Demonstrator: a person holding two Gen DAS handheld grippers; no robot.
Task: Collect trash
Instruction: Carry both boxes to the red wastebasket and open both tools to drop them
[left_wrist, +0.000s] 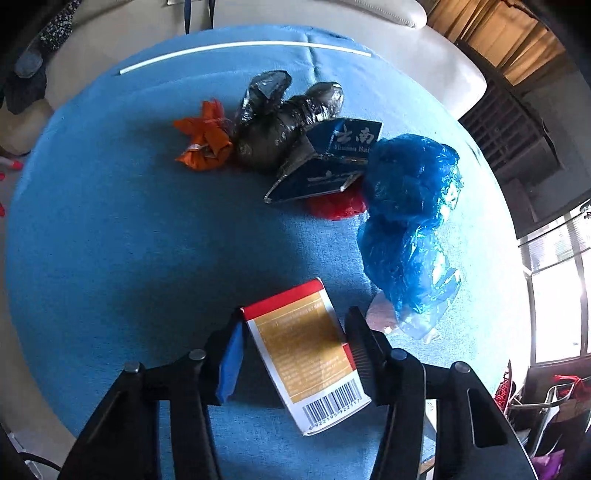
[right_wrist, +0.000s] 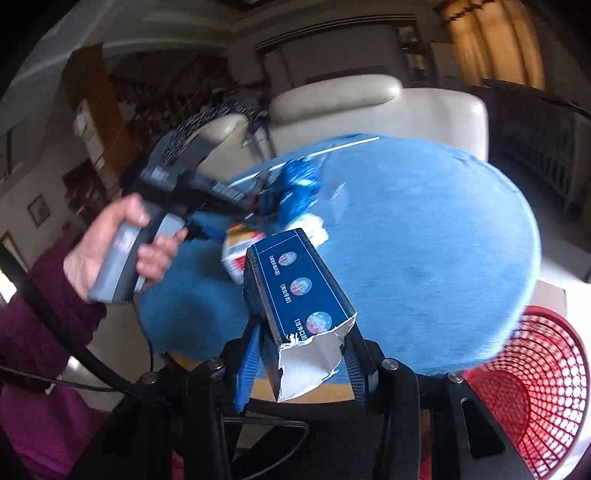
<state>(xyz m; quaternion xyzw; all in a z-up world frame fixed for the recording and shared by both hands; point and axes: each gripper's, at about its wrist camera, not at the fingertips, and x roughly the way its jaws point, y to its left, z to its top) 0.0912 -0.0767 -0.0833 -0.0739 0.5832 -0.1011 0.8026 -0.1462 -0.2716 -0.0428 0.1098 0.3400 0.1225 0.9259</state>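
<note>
While the blue-covered round table (left_wrist: 110, 221) fills most of your left wrist view, the cream sofa (right_wrist: 369, 99) sits behind it and the red mesh basket (right_wrist: 535, 387) stands on the floor just beside the table's near edge, low on the right of your right wrist view. On the cloth, the crumpled blue plastic bag (left_wrist: 410, 221) is the biggest piece of trash, lying right of centre. Left of it a dark blue carton (left_wrist: 325, 166) with white Chinese characters lies on its side, with a red wad (left_wrist: 336, 206) tucked against its lower edge, touching the blue bag. Behind the carton sits a black plastic-wrapped bundle (left_wrist: 280, 118), and an orange wrapper (left_wrist: 203, 140) touches that bundle's left side. A thin white rod (left_wrist: 243, 46) lies along the far edge.

Your left gripper (left_wrist: 295, 328) is closed on a red, gold and white box (left_wrist: 306, 350) with a barcode, pinched at its sides and tilted above the cloth. Your right gripper (right_wrist: 306, 347) clamps a torn dark blue carton (right_wrist: 295, 291), ragged white open end toward the camera, above the table's near edge. Your left hand (right_wrist: 122, 243), blurred, grips its tool's handle.
</note>
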